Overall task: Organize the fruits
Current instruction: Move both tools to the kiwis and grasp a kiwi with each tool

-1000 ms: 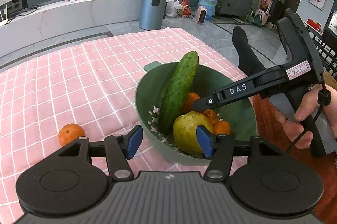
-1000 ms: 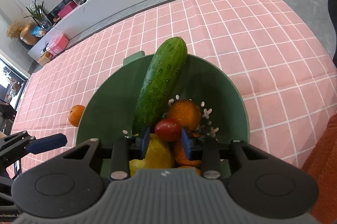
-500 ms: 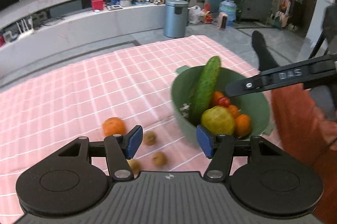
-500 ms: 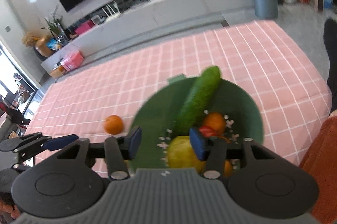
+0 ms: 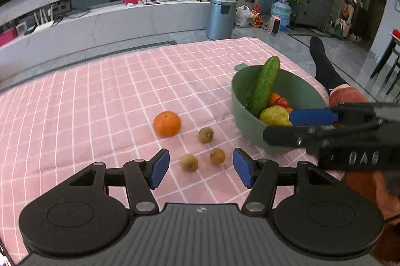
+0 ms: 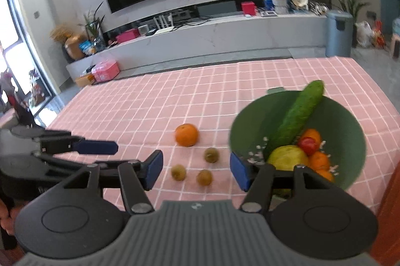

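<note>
A green bowl (image 5: 246,121) (image 6: 350,121) on the pink checked cloth holds a cucumber (image 5: 264,87) (image 6: 297,116), a yellow-green fruit (image 5: 273,114) (image 6: 287,156), oranges (image 6: 318,161) and a red tomato (image 5: 282,102) (image 6: 308,144). Left of the bowl lie an orange (image 5: 167,124) (image 6: 186,134) and three small brown fruits (image 5: 206,135) (image 5: 189,162) (image 5: 217,156) (image 6: 211,155) (image 6: 178,172) (image 6: 204,177). My left gripper (image 5: 200,169) is open and empty above the brown fruits. My right gripper (image 6: 196,171) is open and empty, also above them.
The right gripper's fingers (image 5: 312,116) cross the left wrist view in front of the bowl. The left gripper's fingers (image 6: 95,147) show at the left of the right wrist view. The table's near edge borders an orange cushion (image 5: 347,96).
My right gripper opened, left the red tomato in the bowl and pulled back up and left. My left gripper swung left from the bowl to above the loose brown fruits.
</note>
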Motion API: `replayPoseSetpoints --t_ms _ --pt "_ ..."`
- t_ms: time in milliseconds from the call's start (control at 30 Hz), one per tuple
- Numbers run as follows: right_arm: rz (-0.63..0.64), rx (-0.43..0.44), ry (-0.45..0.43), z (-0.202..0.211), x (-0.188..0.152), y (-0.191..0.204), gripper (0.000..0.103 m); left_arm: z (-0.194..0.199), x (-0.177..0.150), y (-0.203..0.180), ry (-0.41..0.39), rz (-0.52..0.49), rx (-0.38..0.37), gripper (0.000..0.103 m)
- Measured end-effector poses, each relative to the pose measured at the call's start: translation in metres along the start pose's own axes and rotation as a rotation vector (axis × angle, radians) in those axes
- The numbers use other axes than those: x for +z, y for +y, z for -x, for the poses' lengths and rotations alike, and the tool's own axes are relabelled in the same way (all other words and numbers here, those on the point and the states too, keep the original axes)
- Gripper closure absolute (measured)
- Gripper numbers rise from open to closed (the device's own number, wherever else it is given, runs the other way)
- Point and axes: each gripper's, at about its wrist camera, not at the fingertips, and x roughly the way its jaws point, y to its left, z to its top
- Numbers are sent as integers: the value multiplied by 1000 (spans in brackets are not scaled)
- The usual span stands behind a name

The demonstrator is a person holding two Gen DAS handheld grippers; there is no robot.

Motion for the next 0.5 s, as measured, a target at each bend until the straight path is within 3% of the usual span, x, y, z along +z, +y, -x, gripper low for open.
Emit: replayPoseSetpoints --t_ms 300,500 --pt "155 -35 32 -26 -20 30 47 -7 -15 29 0 88 6 35" --pt "237 -56 64 -48 -27 41 61 -18 -24 41 8 117 -22 35"
